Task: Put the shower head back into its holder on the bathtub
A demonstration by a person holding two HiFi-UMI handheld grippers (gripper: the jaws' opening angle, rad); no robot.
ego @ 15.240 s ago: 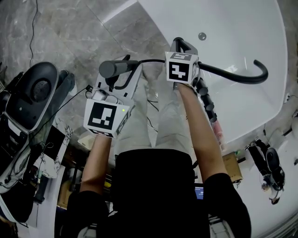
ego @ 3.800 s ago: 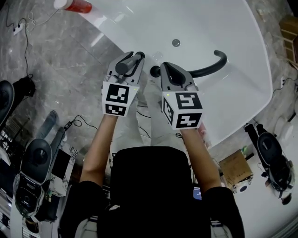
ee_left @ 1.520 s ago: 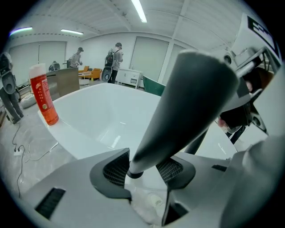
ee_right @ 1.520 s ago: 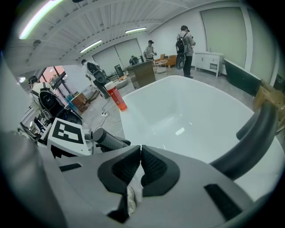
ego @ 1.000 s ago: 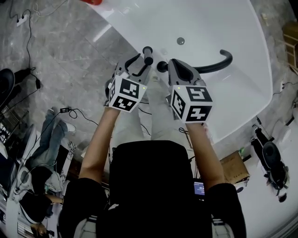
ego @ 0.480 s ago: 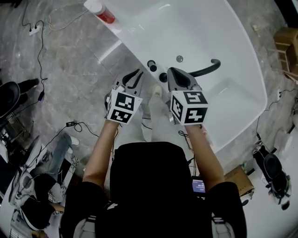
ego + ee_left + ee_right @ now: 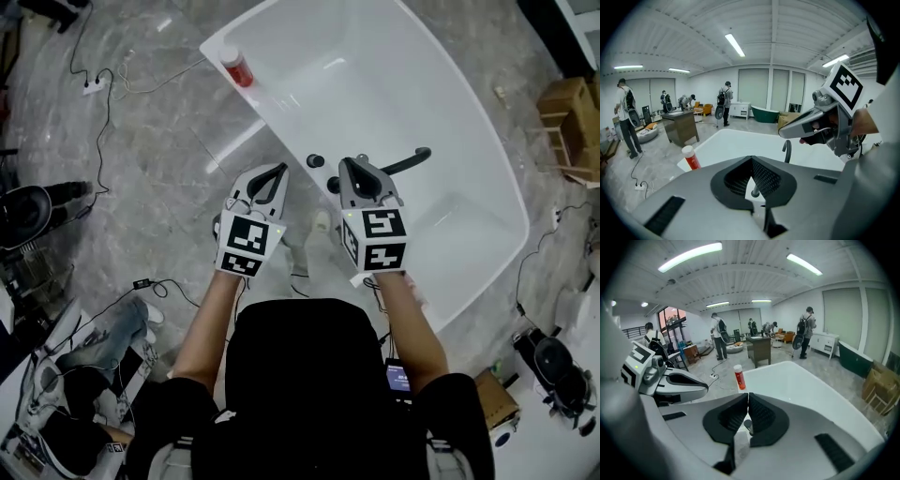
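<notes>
Two empty grippers show jaws pressed together in their own views, the left gripper (image 7: 277,171) having just closed beside the right gripper (image 7: 356,164), while the head view shows the shower head (image 7: 315,159) on the bathtub's (image 7: 375,84) near rim.

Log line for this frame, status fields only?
shower head: upright on bathtub rim, unheld | left gripper: jaws just closed, empty | right gripper: shut, empty

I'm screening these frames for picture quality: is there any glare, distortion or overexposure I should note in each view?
Head view: sharp and evenly lit, with soft white glare streaks on the glossy bathtub and on the floor.
Left gripper view: strong fisheye bending and dark rounded corners; the ceiling light is blown out.
Right gripper view: same bending and dark corners; the ceiling light strip is overexposed.
</notes>
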